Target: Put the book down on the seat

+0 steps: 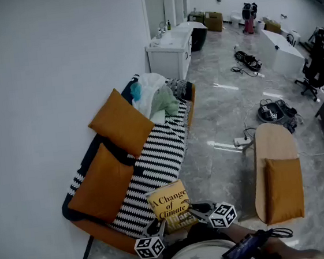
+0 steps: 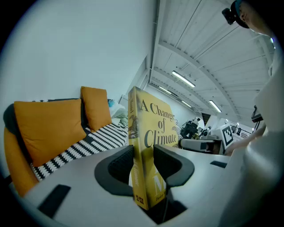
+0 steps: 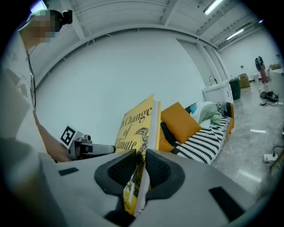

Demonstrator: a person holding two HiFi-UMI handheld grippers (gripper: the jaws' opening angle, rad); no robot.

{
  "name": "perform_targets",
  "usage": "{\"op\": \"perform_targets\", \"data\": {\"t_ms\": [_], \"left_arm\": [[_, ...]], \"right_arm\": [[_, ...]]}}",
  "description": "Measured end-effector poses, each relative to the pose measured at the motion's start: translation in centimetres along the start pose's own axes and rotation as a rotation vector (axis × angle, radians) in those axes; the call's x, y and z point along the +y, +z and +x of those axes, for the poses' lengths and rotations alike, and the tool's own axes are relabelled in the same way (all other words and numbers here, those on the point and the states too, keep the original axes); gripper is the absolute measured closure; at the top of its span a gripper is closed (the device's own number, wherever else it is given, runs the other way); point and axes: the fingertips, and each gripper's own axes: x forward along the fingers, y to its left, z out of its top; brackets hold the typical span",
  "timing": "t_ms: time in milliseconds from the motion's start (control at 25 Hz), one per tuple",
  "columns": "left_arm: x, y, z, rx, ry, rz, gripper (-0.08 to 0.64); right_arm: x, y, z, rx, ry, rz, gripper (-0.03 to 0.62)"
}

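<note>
Between the jaws of the left gripper stands the book, a thick yellow volume. It is upright, spine toward the camera, with both pads pressed against its covers. The right gripper is clamped on the same book from the other side, pinching its page edge low down. From above, the book hangs just ahead of both grippers, over the near end of the striped seat. I cannot tell whether its lower edge touches the fabric yet. Beyond the left gripper and to its left, two orange cushions lean against the backrest. Farther along, a heap of clothes fills the far end. The book has reached the seat, but my judgement is that it has not been put down. Lowering it flat onto the stripes and letting go with both grippers remain.
</note>
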Motion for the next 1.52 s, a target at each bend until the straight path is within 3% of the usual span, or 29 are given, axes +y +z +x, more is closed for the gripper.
{"op": "perform_targets", "data": {"t_ms": [320,720,1520], "left_arm": [[-2.7,-0.3,-1.5,-0.018,0.010,-0.002,0.408],[-4.5,1.1,0.7,-0.004,-0.026,0.023,0.408],[-10.2,4.0,13.8,0.066,-0.051,0.039,0.408]], "right_arm": [[1.7,0.4,-3.1,-0.022,0.012,-0.026,0.517],[-0.2,1.7,-4.8,-0.053,-0.006,-0.007,0.517],[-13.0,6.1,-9.6,-0.069,0.005,0.021,0.518]]}}
